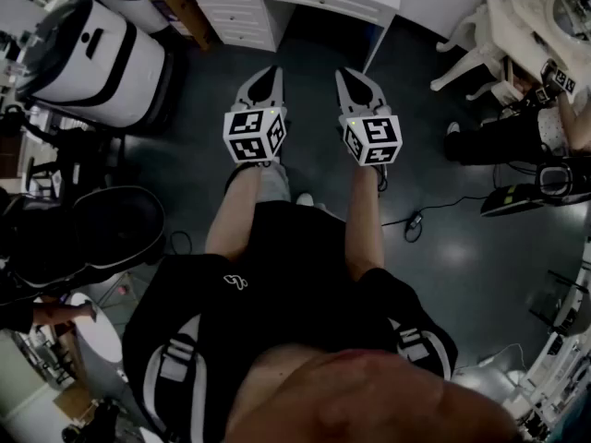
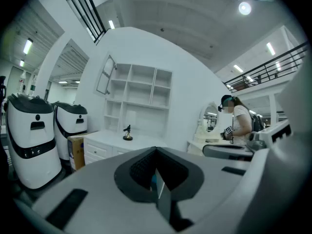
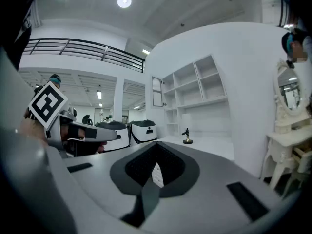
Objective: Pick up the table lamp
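A small dark lamp-like object on a round base (image 2: 127,132) stands on a white desk (image 2: 109,143) below wall shelves; it also shows in the right gripper view (image 3: 186,136). Both grippers are held side by side in the air, well short of the desk. My left gripper (image 1: 268,77) has its jaws together with nothing between them, its tips (image 2: 156,150) meeting. My right gripper (image 1: 355,79) is shut and empty too (image 3: 157,145). In the head view the desk top is mostly cut off and the dark object is not visible.
The white desk with drawers (image 1: 249,12) is straight ahead across dark floor. Two white and black rounded machines (image 1: 92,53) and a cardboard box (image 2: 75,150) stand at its left. On the right are a white dressing table (image 1: 531,21), a person (image 1: 517,132) and floor cables (image 1: 416,220).
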Demonstrator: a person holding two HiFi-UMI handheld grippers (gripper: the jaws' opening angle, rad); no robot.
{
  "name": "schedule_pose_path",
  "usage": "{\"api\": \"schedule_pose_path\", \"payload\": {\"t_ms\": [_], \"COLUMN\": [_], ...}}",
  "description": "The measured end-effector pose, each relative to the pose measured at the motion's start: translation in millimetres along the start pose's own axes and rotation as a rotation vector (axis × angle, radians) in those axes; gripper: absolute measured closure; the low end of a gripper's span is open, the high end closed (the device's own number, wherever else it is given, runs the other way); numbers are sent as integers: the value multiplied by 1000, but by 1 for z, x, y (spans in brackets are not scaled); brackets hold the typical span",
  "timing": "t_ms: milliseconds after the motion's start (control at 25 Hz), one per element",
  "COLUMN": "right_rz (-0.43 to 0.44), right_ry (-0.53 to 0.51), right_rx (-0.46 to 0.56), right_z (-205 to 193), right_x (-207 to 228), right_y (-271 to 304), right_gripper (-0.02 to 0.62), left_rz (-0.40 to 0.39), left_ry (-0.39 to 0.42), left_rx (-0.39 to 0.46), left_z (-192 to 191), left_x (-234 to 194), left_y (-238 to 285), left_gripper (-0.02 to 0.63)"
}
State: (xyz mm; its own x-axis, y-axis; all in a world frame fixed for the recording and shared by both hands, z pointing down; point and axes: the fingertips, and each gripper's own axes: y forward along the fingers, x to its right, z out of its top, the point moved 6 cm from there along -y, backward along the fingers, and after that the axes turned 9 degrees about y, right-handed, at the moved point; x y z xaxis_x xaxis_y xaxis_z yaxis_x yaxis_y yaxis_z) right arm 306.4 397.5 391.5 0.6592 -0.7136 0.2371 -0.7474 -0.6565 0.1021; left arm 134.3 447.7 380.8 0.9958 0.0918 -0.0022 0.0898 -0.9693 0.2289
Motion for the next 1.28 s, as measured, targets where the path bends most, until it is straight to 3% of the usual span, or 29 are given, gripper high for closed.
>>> {"api": "schedule_pose_path", "payload": {"t_ms": [280, 440, 880, 1040, 1280], "right_rz": [19, 20, -41, -11, -2], "right_ry": [5, -5, 129, 125, 86], "right_rx": [8, -88, -127, -139, -139], "right_z": [4, -18, -28, -22, -4], "right_x": [-4, -6, 33, 43, 59], "right_y": [60, 107, 218, 256, 326], "right_gripper": [577, 577, 577, 577, 576], "left_rz": [39, 57, 8, 26, -27], "left_ry": [-65, -82, -93, -120, -132], "left_rx": [-4, -31, -131, -150, -143], "left_z": [-2, -10, -16, -13, -6], "left_x": [-48, -89, -166, -192, -221], "left_y": [24, 49, 148, 186, 247], "left_gripper": [600, 600, 600, 600, 600]}}
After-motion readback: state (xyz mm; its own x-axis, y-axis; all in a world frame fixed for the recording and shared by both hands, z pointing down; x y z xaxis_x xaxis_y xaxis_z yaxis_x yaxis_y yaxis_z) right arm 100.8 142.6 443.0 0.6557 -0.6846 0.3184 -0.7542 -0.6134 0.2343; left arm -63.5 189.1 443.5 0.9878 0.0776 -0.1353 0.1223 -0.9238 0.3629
